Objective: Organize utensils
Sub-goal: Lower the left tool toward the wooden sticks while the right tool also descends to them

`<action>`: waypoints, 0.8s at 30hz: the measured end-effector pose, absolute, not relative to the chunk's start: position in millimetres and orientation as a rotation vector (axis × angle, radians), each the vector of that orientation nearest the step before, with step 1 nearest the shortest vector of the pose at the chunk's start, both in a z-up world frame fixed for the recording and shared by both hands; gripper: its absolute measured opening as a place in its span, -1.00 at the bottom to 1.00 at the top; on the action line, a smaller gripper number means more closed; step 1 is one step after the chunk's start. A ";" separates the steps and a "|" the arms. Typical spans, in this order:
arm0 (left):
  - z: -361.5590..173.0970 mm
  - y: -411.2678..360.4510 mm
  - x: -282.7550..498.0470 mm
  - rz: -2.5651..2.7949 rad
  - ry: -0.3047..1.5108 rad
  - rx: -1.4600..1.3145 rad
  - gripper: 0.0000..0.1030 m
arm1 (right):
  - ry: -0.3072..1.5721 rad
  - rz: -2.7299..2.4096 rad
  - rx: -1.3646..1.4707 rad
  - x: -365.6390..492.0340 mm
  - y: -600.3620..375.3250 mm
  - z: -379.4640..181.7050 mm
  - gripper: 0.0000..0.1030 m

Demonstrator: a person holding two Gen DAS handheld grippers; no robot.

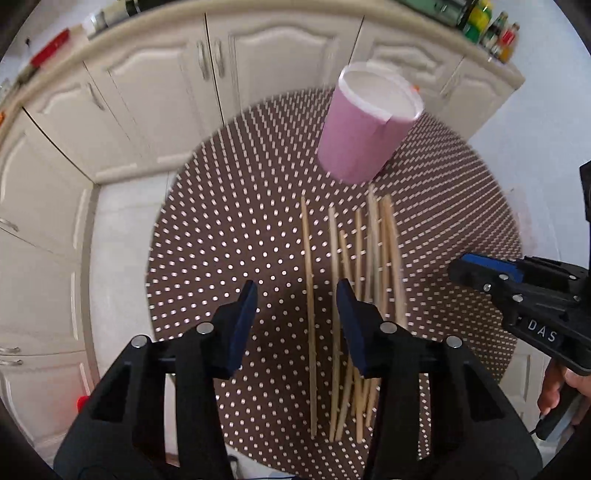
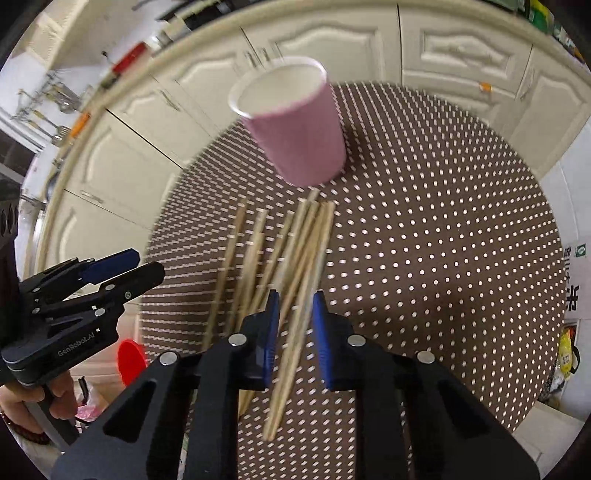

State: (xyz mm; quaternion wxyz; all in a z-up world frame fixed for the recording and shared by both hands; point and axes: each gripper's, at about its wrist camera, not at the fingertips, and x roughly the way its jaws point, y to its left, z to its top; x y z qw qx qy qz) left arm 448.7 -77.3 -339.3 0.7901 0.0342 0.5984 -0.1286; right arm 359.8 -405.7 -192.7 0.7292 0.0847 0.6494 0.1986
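Several wooden chopsticks (image 1: 373, 258) lie loosely side by side on a round brown table with white dots (image 1: 229, 229). A pink paper cup (image 1: 365, 125) stands upright just beyond their far ends. My left gripper (image 1: 297, 317) is open above the left chopsticks, holding nothing. My right gripper (image 2: 295, 328) is open, its jaws on either side of the right chopsticks (image 2: 295, 266) and above them. The cup (image 2: 295, 122) and table (image 2: 443, 240) also show in the right wrist view. The right gripper shows in the left wrist view (image 1: 487, 273). The left gripper shows in the right wrist view (image 2: 122, 269).
White kitchen cabinets (image 1: 147, 92) curve behind the table, with bottles (image 1: 491, 26) on the counter. A red object (image 2: 131, 362) sits on the floor left of the table. White floor (image 1: 118, 258) surrounds the table.
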 end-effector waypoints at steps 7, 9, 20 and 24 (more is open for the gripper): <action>-381.6 -82.4 474.7 -0.271 1.395 0.074 -0.16 | 1.533 0.422 0.187 384.6 -405.0 -234.4 -0.70; -388.9 -83.9 478.1 -0.262 1.413 0.085 -0.16 | 1.546 0.427 0.188 388.8 -404.0 -238.3 -0.70; -408.7 -90.5 491.7 -0.244 1.464 0.120 -0.16 | 1.562 0.436 0.117 400.6 -383.8 -255.1 -0.70; -409.0 -98.1 502.7 -0.234 1.461 0.148 -0.15 | 1.564 0.450 0.087 410.0 -367.3 -259.9 -0.69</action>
